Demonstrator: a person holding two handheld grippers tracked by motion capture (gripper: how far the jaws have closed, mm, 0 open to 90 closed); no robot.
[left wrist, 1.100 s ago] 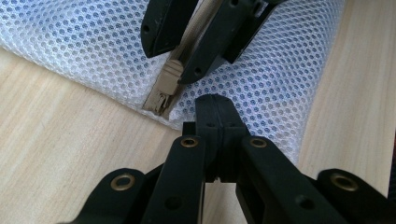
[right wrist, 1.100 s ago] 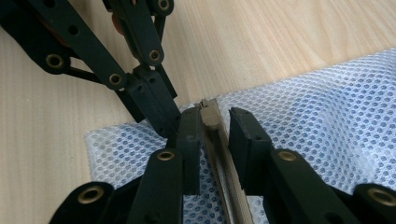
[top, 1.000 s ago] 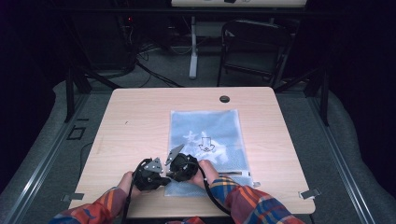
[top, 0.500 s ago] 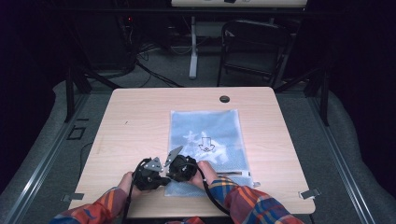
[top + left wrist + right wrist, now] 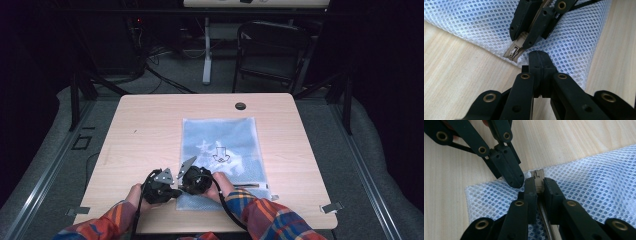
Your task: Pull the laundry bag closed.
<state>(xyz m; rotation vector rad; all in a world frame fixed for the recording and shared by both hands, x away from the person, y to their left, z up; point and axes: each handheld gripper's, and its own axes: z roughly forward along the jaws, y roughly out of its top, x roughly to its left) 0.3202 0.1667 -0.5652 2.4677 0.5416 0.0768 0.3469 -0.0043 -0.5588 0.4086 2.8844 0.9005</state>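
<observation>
Left gripper at the table's near edge, jaws fully shut, tips pinching the corner of the white mesh bag; in the left gripper view its tips hide the fabric they hold. Just right, right gripper has just been closing, now clamped on the tan zipper pull; pull partly covered by the jaws. Bag lies flat right of table centre, near corner hidden under both grippers. Blue contents blurred through mesh. Sleeves cut off at bottom.
</observation>
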